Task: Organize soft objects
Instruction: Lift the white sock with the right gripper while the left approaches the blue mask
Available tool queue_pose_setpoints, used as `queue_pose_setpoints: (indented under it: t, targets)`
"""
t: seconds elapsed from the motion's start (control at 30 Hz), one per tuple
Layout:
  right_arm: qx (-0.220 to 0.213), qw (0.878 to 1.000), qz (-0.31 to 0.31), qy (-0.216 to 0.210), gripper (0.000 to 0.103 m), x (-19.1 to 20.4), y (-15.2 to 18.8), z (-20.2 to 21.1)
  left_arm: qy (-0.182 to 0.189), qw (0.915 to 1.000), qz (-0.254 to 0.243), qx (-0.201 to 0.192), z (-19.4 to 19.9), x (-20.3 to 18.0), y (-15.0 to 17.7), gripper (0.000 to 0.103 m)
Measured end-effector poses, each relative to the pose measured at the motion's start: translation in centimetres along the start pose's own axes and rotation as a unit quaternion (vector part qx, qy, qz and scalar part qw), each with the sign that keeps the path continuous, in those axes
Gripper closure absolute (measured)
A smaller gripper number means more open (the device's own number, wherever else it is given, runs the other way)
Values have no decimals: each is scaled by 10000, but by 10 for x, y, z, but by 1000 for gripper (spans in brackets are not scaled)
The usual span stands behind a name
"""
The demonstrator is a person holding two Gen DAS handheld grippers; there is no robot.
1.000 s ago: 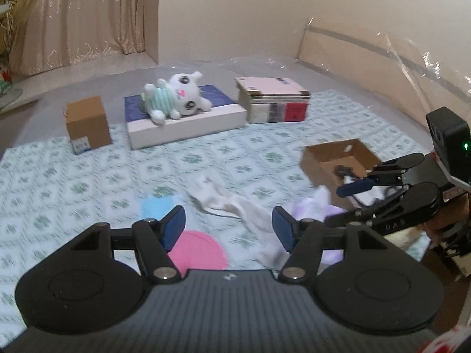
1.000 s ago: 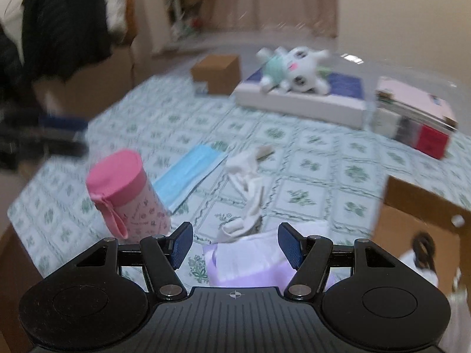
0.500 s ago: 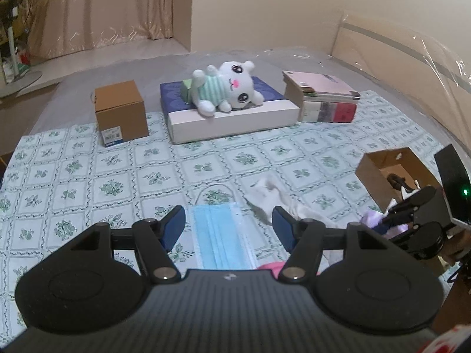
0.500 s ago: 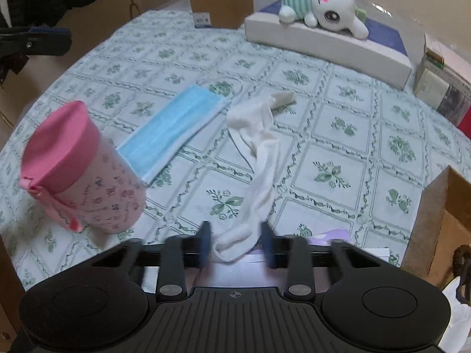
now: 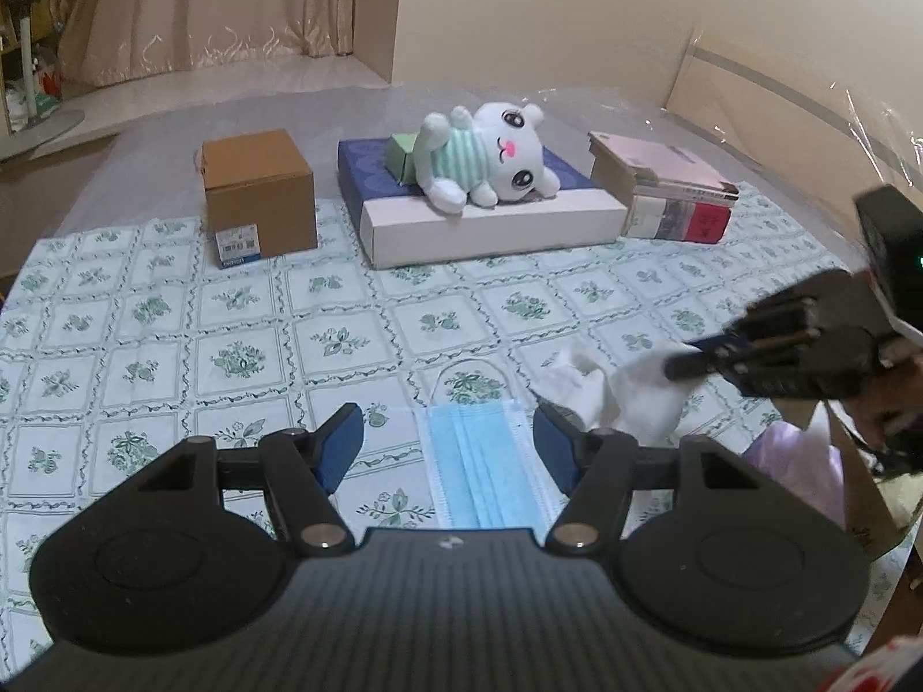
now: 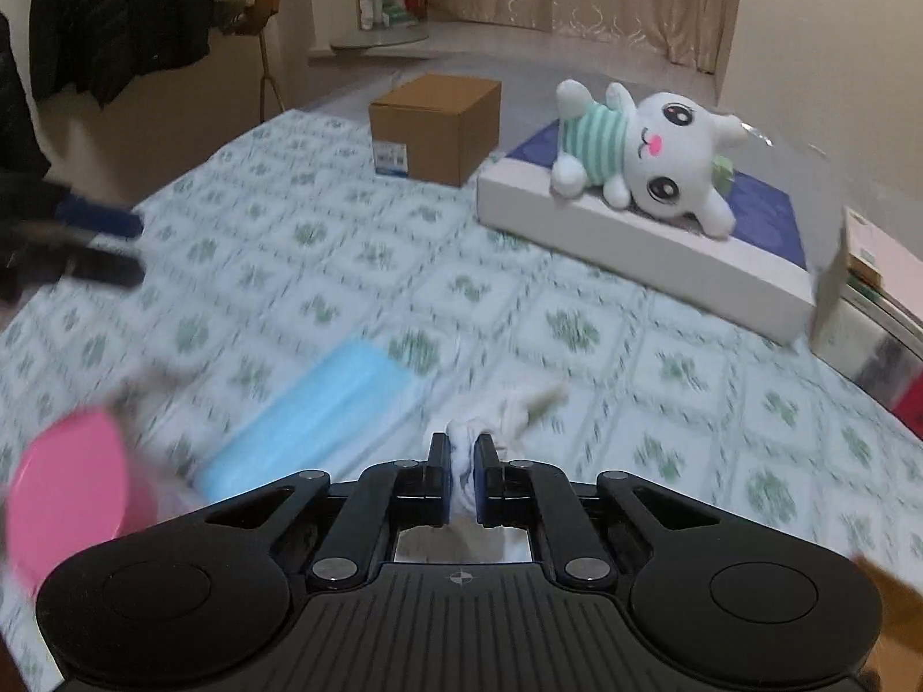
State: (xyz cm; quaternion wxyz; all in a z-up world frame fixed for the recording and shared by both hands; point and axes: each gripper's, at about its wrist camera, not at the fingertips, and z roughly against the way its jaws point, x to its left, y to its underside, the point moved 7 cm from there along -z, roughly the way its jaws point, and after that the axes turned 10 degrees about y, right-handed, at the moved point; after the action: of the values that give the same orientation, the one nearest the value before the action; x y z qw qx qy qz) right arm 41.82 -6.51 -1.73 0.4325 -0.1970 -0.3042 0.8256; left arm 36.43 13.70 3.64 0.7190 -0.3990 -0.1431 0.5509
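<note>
A white sock (image 5: 600, 398) lies crumpled on the green-patterned cloth, and my right gripper (image 6: 461, 450) has one end pinched between its pads, the jaws still closing. That same gripper (image 5: 686, 363) shows in the left wrist view at the right. A blue face mask (image 5: 484, 473) lies flat beneath my left gripper (image 5: 447, 427), which hangs open above it with nothing between its fingers. A lilac cloth (image 5: 796, 467) is bunched at the right. A white plush toy (image 5: 490, 161) in a striped shirt rests on a flat white box (image 5: 490, 230).
A shut cardboard box (image 5: 259, 190) stands at the back left and a stack of books (image 5: 675, 196) at the back right. A pink cup (image 6: 69, 490) sits near left in the right wrist view. An open cardboard box (image 5: 865, 496) is at the right edge.
My right gripper's jaws came together on the white sock and it moved forward, lifting the sock's end. The left gripper swung left over the blue mask, still open.
</note>
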Motion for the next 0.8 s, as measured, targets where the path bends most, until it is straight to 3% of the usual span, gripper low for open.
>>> queue_pose_setpoints:
  t: [0.13,0.3,0.47,0.53,0.63,0.67,0.7,0.8]
  targets:
    - [213,9997,81,-35,95,0,-1,-45,86,9999,66,73,-18,12,8,41]
    - [792,9968,-45,41,95,-10,17,-94,179,9995,176,202,-40,25,22,41]
    - [895,9959,-59,-149,93,-14,25,-96,315,9987,263,299,-55,32,29,41]
    - [853,9962,111,-132,88,-12,27,-88,350,9985,268,311,-59,34,30,41]
    - [661,9977,151,-42,54,-13,25,-73,371,9984,279,308,-62,37,28,41]
    - [566,9983,142,9,38,-14,23,-68,375,9984,279,307,-63,38,27,41]
    - [457,9988,151,44,30,-16,21,-63,384,9984,273,306,-64,38,26,41]
    - [337,9990,253,159,29,-19,16,-61,397,9983,255,343,-68,40,24,41]
